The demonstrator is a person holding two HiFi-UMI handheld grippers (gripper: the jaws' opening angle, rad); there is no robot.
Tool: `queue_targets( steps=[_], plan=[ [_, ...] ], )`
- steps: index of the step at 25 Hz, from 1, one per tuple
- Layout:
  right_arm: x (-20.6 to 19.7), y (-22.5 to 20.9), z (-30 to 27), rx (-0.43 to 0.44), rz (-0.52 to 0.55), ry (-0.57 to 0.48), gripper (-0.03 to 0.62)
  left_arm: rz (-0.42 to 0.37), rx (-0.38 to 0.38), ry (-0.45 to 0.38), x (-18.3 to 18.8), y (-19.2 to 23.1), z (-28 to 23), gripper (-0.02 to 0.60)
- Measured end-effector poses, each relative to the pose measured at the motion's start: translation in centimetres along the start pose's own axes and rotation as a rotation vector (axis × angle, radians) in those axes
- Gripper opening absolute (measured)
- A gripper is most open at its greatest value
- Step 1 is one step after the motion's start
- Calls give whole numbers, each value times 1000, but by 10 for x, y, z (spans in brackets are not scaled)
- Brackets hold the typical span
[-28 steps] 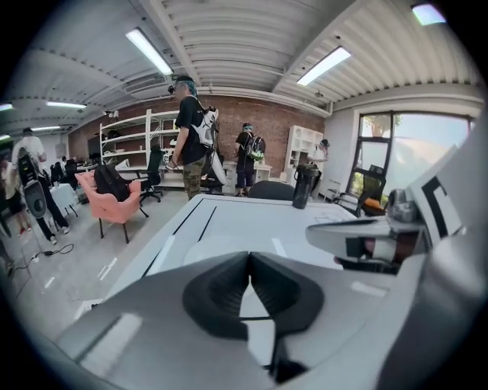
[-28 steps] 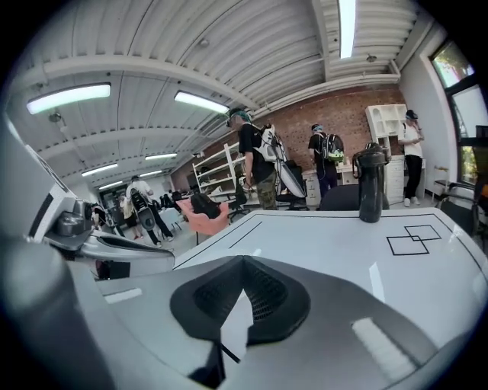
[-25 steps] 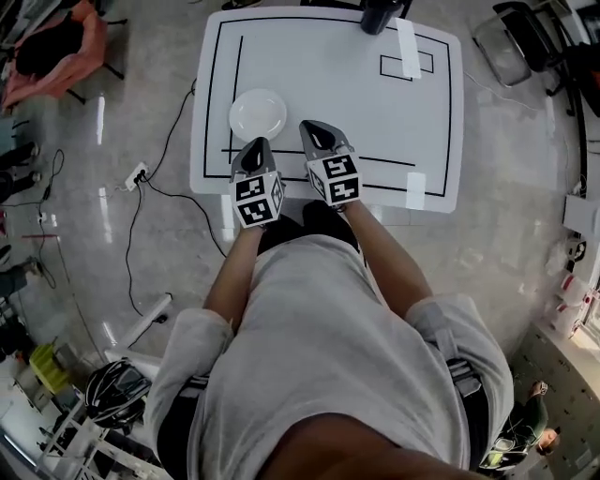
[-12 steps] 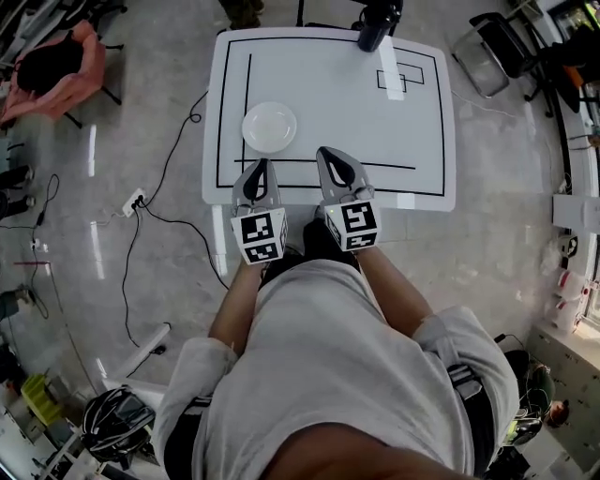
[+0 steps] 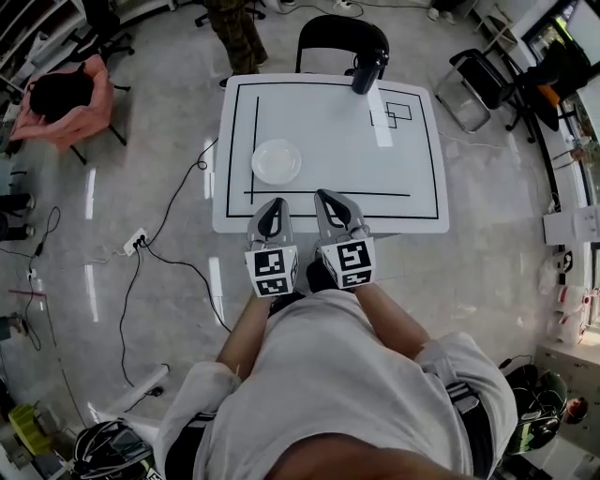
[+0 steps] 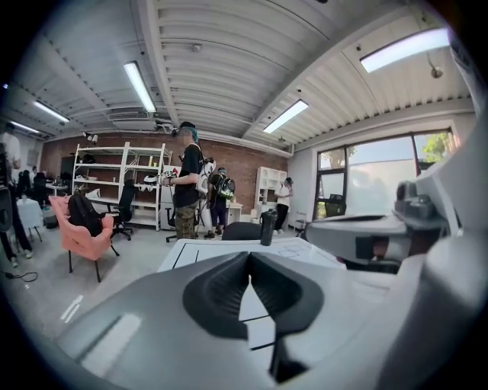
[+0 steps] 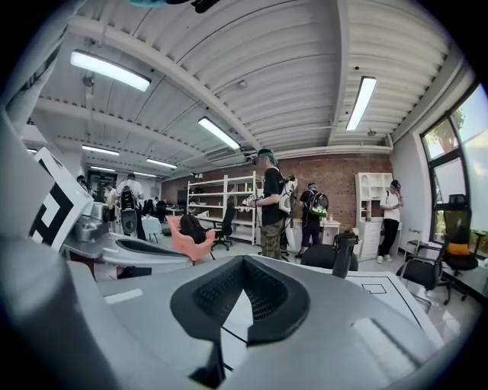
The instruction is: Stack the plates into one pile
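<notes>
A white plate (image 5: 277, 161) lies on the left part of the white table (image 5: 403, 211), inside the black line. In the head view my left gripper (image 5: 274, 204) and right gripper (image 5: 330, 197) hang side by side above the table's near edge, below and to the right of the plate and apart from it. Both are shut with nothing between their jaws. In the left gripper view the left gripper (image 6: 249, 257) points across the table; the right gripper (image 7: 242, 260) does the same in the right gripper view. The plate is hidden in both gripper views.
A dark bottle (image 5: 366, 70) stands at the table's far edge, in front of a black chair (image 5: 339, 37). A person (image 5: 234, 28) stands beyond the table. Cables (image 5: 169, 253) run over the floor at the left. A pink chair (image 5: 70, 103) stands far left.
Both grippers have risen and drawn back toward me, from over the table's front line to its near edge. The plate has not moved.
</notes>
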State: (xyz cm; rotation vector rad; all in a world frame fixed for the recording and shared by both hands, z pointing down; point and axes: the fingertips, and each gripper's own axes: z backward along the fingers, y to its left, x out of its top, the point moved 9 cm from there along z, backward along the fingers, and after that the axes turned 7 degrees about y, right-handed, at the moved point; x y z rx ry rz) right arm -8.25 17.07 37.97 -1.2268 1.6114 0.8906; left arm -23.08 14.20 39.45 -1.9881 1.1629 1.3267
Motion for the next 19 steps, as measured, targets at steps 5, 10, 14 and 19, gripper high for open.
queue_targets(
  steps=[5, 10, 14, 19],
  plan=[
    [7, 9, 7, -19, 6, -28, 0, -18, -21, -35, 7, 2, 11, 3],
    [11, 12, 7, -13, 45, -28, 0, -4, -12, -56, 12, 9, 10, 3],
    [15, 11, 15, 11, 79, -30, 0, 29, -3, -61, 15, 7, 9, 3],
    [-1, 11, 24, 21, 52, 20, 0, 6, -19, -53, 7, -7, 19, 3]
  ],
)
